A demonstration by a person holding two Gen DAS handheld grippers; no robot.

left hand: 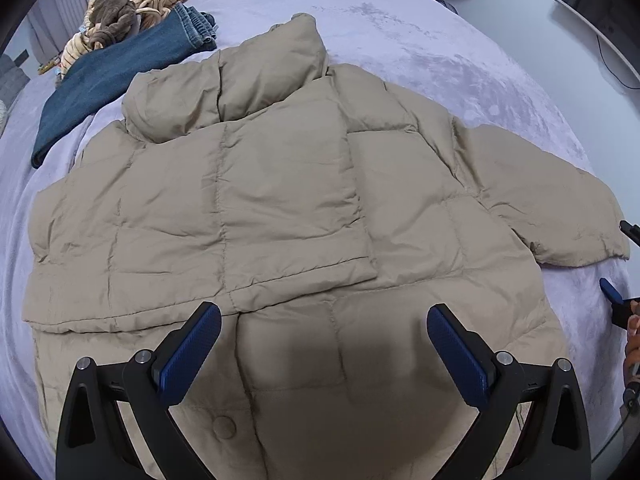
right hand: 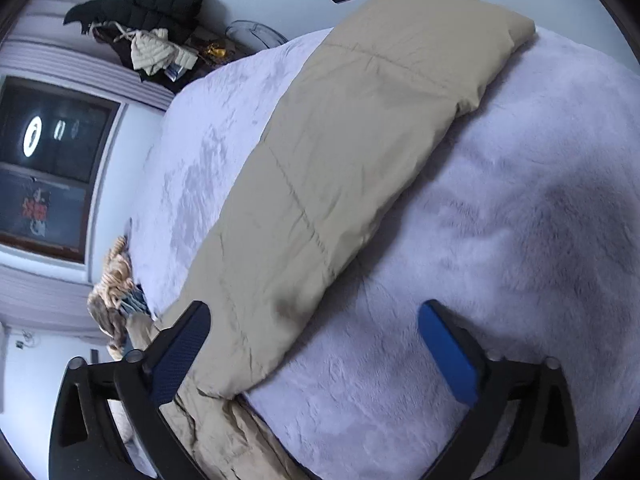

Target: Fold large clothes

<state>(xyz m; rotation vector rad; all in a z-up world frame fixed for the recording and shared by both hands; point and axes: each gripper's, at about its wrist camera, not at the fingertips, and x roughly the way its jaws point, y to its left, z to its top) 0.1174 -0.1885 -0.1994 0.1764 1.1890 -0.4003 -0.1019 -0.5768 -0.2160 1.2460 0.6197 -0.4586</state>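
Observation:
A tan puffer jacket (left hand: 280, 208) lies spread flat on the lavender bed cover (left hand: 440, 40), its collar at the far end. One sleeve is folded across the jacket's body. The other sleeve (right hand: 360, 140) stretches out straight over the cover. My left gripper (left hand: 324, 320) hovers above the jacket's near hem, jaws wide open and empty. My right gripper (right hand: 316, 312) is open over the near part of the outstretched sleeve, whose edge runs between the fingers without being pinched. The right gripper's fingertips (left hand: 610, 290) also show at the right edge of the left wrist view, beside the cuff.
Folded blue jeans (left hand: 120, 68) and a striped tan and brown heap (left hand: 132, 4) lie at the bed's far left. A dark screen (left hand: 600, 12) hangs on the wall at right. A window (right hand: 52, 168) and a pile of clothes (right hand: 152, 36) stand beyond the bed.

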